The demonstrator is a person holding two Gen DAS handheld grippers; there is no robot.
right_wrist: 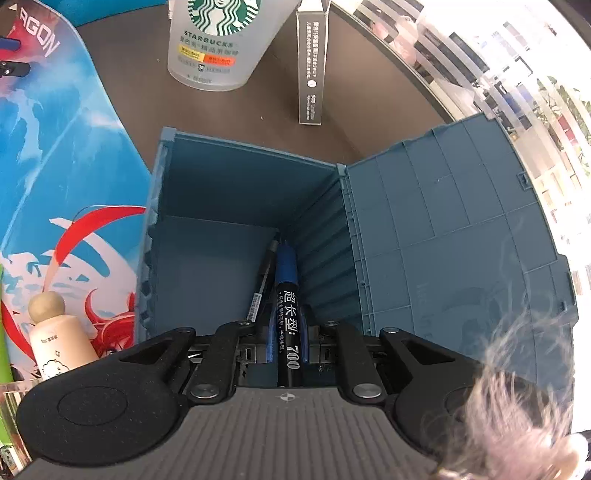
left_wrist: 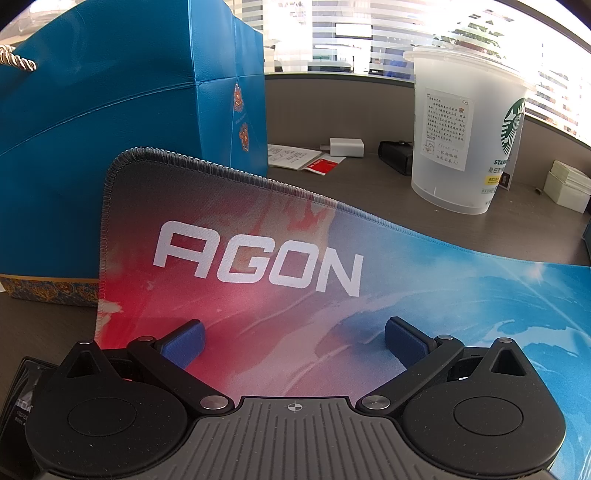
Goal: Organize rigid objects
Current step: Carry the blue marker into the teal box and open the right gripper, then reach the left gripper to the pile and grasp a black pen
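Teal crate [right_wrist: 236, 184] — black marker [right_wrist: 289, 314], blue-capped.

A dark brown, wood-grain desk top [left_wrist: 351, 192] fills the foreground, its far edge curving away. Behind it stands a low grey-brown partition panel [left_wrist: 332, 107] with a pale top rail. Above the panel, a wide window with white horizontal blinds [left_wrist: 351, 33] glows with strong daylight, washing out the upper right. Green leaves of a plant [left_wrist: 476, 33] show faintly against the glare. In the right wrist view the same bright striped window [right_wrist: 517, 92] curves round the desk's edge [right_wrist: 399, 81].
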